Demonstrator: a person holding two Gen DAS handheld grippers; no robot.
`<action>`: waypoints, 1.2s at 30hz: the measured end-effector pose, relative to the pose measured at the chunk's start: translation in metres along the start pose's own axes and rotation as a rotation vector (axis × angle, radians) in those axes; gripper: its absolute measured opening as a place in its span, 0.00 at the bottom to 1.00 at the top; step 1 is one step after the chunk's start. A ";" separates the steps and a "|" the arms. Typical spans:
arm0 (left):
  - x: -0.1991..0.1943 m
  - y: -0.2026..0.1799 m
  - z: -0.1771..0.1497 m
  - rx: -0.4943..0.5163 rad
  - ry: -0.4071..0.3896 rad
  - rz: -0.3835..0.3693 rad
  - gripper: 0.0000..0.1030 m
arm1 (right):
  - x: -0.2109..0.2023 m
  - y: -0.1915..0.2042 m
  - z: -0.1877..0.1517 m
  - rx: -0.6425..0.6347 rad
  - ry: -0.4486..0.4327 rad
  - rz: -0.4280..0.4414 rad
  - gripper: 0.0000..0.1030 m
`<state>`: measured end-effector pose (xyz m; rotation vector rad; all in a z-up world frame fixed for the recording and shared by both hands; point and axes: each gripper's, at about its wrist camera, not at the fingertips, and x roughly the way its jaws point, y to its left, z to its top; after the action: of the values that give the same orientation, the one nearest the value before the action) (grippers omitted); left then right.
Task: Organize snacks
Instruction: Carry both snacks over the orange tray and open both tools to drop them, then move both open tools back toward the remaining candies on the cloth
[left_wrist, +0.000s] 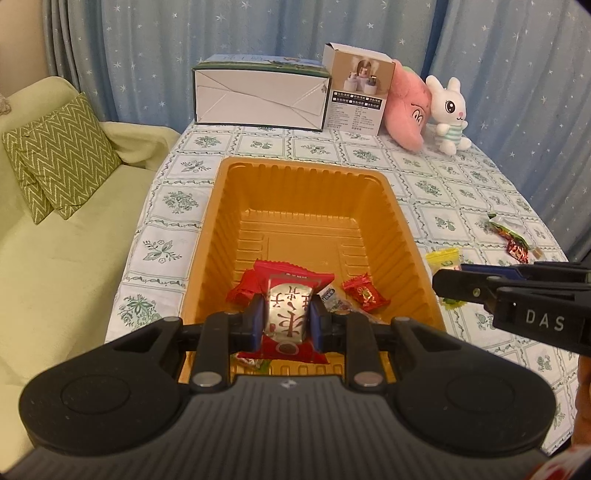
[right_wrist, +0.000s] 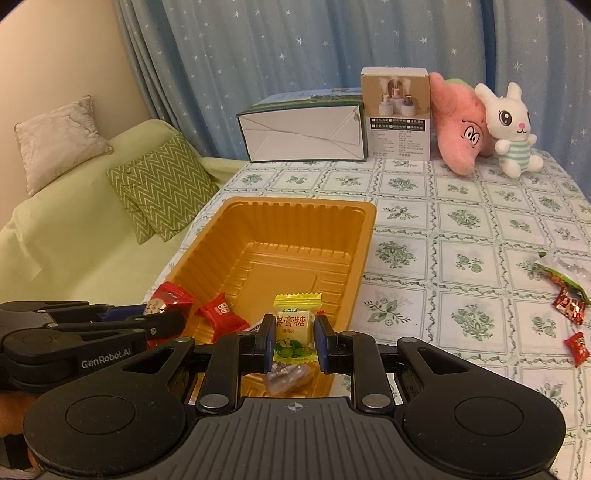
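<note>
Two grippers each hold one snack over the near end of the orange tray (left_wrist: 306, 173). Left gripper (left_wrist: 286, 319): jaws clamped on the sides of a red-and-silver packet (left_wrist: 286, 314), long axis running away from the camera, lower centre of frame. Right gripper (right_wrist: 295, 338): jaws clamped on a yellow candy (right_wrist: 295, 321), long axis upright in frame, crimped end up. Small red candies (left_wrist: 365, 297) lie in the tray; more wrappers (right_wrist: 565, 291) lie on the tabletop (right_wrist: 461, 221), right edge.

"DAS" is printed on the right tongs (left_wrist: 448, 286); "GenRobot.AI" on the left tongs (right_wrist: 162, 321); the yellow candy packet (right_wrist: 295, 326) reads "果膏糖".
</note>
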<state>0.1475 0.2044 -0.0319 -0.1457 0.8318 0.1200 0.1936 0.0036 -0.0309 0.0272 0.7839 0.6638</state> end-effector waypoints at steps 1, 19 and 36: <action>0.003 0.000 0.001 0.000 0.004 -0.002 0.22 | 0.002 0.000 0.001 0.002 0.001 0.001 0.22; -0.016 0.031 -0.007 -0.066 -0.052 0.064 0.50 | 0.023 0.007 -0.001 0.017 0.034 0.040 0.22; -0.044 0.015 -0.019 -0.066 -0.068 0.076 0.64 | -0.011 -0.025 -0.011 0.151 0.003 0.010 0.60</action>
<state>0.1017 0.2135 -0.0126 -0.1716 0.7662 0.2234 0.1945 -0.0248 -0.0380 0.1679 0.8355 0.6136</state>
